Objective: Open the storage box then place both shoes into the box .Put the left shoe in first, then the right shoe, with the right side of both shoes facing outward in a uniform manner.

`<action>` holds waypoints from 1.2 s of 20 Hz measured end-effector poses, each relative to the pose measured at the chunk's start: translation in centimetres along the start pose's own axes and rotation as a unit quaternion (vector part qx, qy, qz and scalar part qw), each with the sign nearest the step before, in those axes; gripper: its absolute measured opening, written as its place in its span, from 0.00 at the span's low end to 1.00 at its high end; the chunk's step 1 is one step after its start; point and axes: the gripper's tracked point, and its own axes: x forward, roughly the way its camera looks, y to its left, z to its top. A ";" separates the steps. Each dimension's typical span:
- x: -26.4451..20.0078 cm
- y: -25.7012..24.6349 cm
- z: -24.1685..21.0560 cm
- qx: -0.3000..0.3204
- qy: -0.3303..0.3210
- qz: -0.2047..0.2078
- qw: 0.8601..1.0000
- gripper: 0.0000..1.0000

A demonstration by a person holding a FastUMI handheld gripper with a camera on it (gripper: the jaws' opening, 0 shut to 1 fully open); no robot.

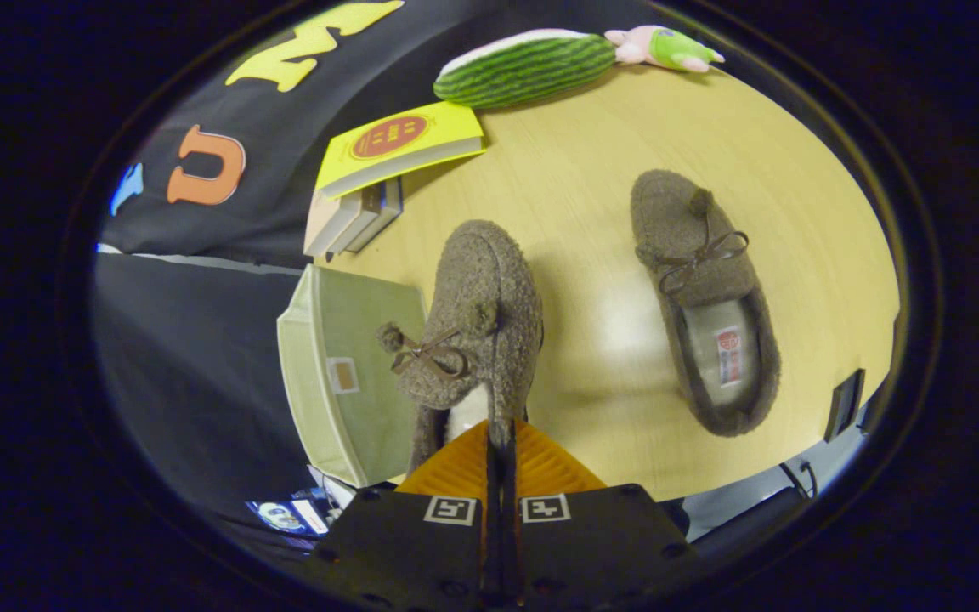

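One slipper [474,327] pinched in the gripper [502,442] above the table [591,195].

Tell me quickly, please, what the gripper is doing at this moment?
Gripper: shut on the heel rim of the brown slipper, which it holds tilted up beside the green storage box.

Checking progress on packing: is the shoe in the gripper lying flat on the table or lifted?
Lifted. The gripper is shut on the held slipper at its heel edge; it hangs tilted above the table, near the storage box.
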 end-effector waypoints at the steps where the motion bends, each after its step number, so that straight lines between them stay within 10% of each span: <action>1: -1.3 1.1 0.0 -0.007 -0.009 0.003 1.000 0.06; 10: -5.4 15.8 -1.8 -0.069 -0.040 0.040 0.996 0.06; 24: 9.8 24.2 -5.2 -0.098 0.013 -0.008 0.995 0.06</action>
